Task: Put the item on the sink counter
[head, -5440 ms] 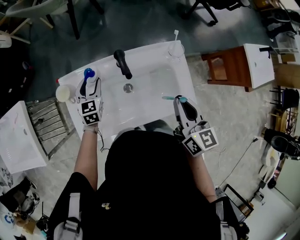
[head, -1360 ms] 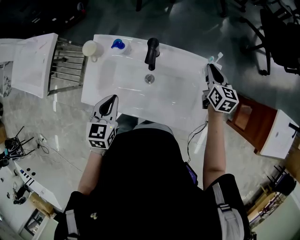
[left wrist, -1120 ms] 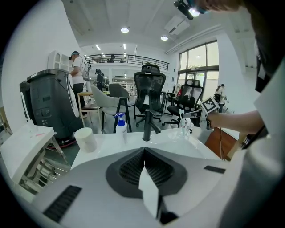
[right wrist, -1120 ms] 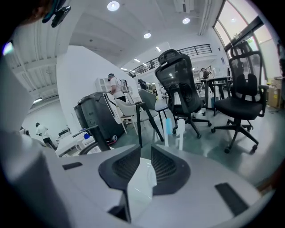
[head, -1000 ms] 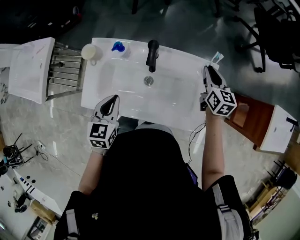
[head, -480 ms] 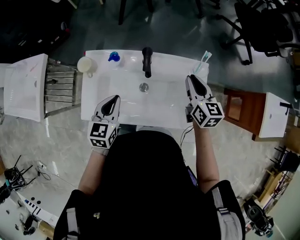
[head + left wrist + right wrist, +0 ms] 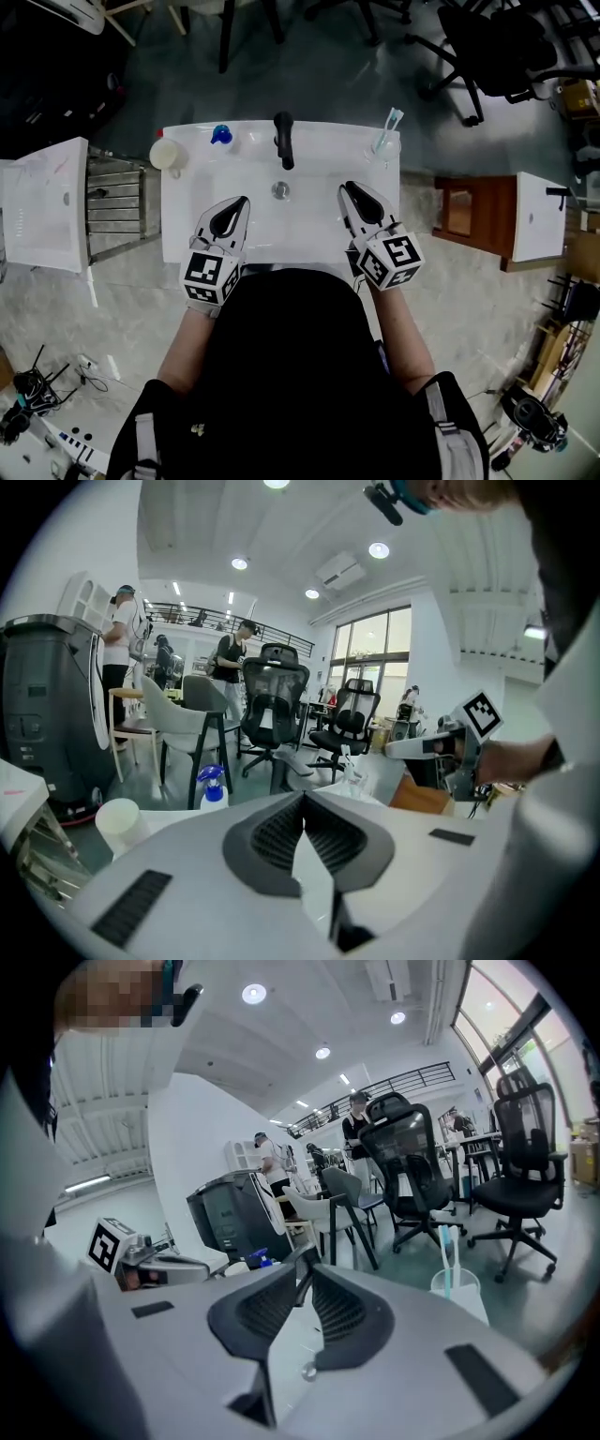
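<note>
While a person in a black top stands at a white table (image 7: 175,230) with a sink (image 7: 298,217) set into it, both arms reach over the front edge. The left hand-held gripper (image 7: 241,202) hovers over the sink's near left side, its jaws pressed together with nothing between them. The right hand-held gripper (image 7: 344,188) hovers over the near right side, jaws likewise together and empty. A toothbrush (image 7: 391,121) stands tilted in a clear cup (image 7: 379,150) on the table's far right corner, well apart from both grippers. A black tap (image 7: 283,141) sits at the middle of the far edge. A blue-topped spray bottle (image 7: 221,134) and a white mug (image 7: 165,153) stand at the far left corner.
</note>
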`<state>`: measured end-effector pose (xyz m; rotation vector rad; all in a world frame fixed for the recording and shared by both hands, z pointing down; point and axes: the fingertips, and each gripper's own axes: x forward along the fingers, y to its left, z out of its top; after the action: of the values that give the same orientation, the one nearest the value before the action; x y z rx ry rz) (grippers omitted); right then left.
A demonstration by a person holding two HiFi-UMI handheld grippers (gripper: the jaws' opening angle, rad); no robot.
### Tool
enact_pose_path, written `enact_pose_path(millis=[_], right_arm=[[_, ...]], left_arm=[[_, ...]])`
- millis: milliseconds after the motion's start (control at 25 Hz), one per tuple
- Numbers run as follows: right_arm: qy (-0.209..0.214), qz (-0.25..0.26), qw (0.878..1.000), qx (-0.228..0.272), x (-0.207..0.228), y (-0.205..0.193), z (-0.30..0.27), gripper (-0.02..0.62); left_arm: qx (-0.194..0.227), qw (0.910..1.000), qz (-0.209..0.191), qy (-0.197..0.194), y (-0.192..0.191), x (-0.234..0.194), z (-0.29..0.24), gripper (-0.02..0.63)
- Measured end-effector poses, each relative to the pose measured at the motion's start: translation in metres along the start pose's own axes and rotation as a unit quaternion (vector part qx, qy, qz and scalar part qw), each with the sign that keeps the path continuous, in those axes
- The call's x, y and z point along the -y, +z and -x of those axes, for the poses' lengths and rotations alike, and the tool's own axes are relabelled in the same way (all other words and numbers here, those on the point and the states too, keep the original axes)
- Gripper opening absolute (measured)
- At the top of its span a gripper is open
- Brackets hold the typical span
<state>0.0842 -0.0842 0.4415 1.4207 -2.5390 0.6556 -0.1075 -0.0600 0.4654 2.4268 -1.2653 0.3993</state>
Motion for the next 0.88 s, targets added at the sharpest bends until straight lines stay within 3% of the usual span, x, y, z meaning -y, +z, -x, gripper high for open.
enact_pose_path(millis=[400,880], right_arm=[[0.015,0.006,1.000,0.002,-0.034,-0.003,0.010,0.066],[0.013,0.019,1.000,0.001,-0.051,-0.006,0.021,0.058]], left_arm=[[0.015,0.9991,-0.011,-0.037,0.010,0.013,0.003,0.023],[0.025,0.9987,-0.009,-0.044,0.013,0.020,0.013,0.023]])
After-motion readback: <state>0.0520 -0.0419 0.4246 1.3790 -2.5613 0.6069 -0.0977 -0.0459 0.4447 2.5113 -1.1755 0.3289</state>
